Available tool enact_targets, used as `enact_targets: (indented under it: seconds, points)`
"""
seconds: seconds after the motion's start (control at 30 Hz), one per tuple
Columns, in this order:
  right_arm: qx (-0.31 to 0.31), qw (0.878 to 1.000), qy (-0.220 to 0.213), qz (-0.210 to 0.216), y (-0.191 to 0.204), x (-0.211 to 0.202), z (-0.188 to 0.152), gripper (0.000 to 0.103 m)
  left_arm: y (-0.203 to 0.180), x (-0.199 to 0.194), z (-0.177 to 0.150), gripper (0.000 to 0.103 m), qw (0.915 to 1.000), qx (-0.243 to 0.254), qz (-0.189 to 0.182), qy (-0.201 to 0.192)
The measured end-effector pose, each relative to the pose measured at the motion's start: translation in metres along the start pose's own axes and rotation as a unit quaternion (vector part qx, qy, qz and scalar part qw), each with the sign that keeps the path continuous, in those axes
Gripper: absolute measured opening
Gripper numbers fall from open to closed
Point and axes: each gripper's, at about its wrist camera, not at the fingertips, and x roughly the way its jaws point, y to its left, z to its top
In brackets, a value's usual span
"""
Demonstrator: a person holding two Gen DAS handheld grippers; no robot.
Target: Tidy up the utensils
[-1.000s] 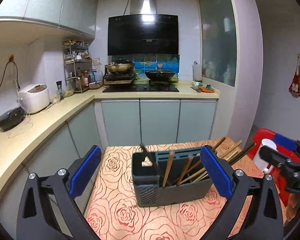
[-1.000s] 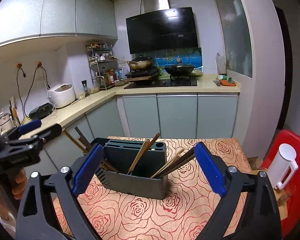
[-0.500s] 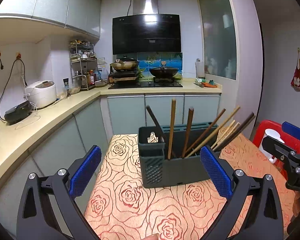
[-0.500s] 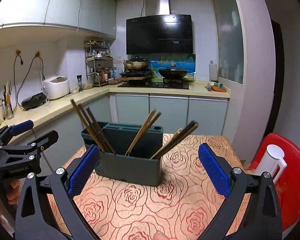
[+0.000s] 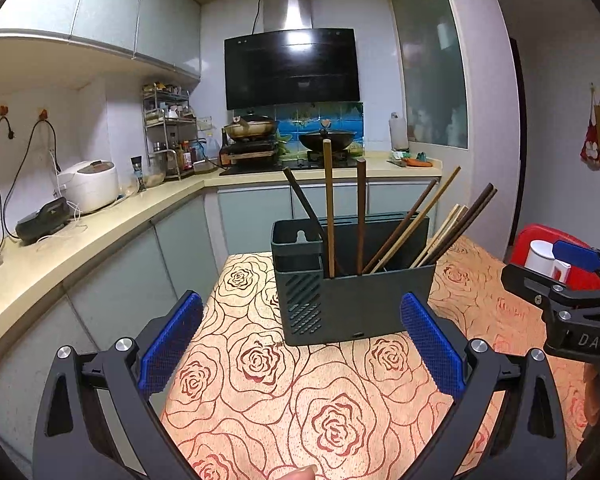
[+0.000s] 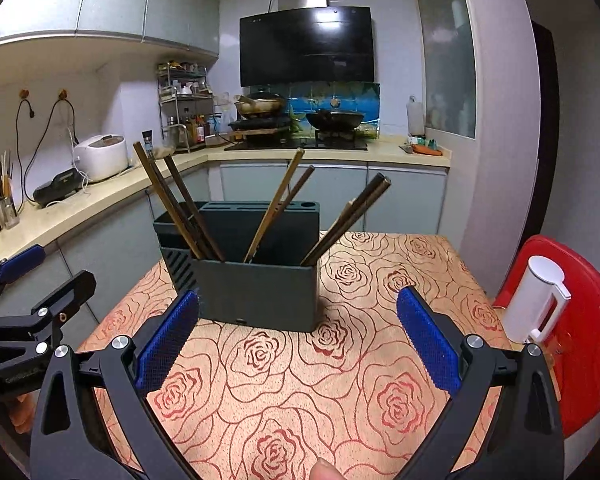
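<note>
A dark grey utensil holder (image 5: 356, 300) (image 6: 260, 292) stands on the rose-patterned table (image 5: 300, 400) (image 6: 340, 380). Several wooden and dark chopsticks (image 5: 329, 208) (image 6: 274, 204) lean out of its compartments. My left gripper (image 5: 300, 344) is open, its blue pads (image 5: 172, 344) wide apart, low over the table just in front of the holder. The right gripper (image 6: 296, 340) is open too, level with the holder's front wall and holding nothing. The right gripper also shows at the right edge of the left wrist view (image 5: 560, 292); the left one shows at the left edge of the right wrist view (image 6: 32, 308).
A red stool (image 6: 572, 320) with a white container (image 6: 536, 304) on it stands right of the table. An L-shaped kitchen counter (image 5: 80, 232) runs along the left and back, with a rice cooker (image 5: 90, 184) and stove pans (image 5: 328, 140). A fingertip (image 6: 328, 470) shows at the bottom edge.
Both cameras have dropped lower and come closer to the holder, which now looks larger and is seen more from the side. Both grippers stay open.
</note>
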Motion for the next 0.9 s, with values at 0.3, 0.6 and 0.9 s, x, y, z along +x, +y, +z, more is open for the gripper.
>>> enact_targets:
  seconds: [0.3,0.6,0.9]
  points:
    - [-0.027,0.999,-0.016,-0.006,0.008,-0.012,-0.012,0.096,-0.001,0.003,-0.013,0.096,0.9997,-0.019,-0.012,0.009]
    - [-0.014,1.0,-0.019,0.01,0.01,-0.016,-0.016,0.096,-0.001,0.003,-0.019,0.096,0.9998,-0.015,-0.009,0.01]
    - [-0.01,1.0,-0.02,0.01,0.008,-0.015,-0.02,0.096,0.003,0.002,-0.017,0.096,0.9999,-0.015,-0.001,0.001]
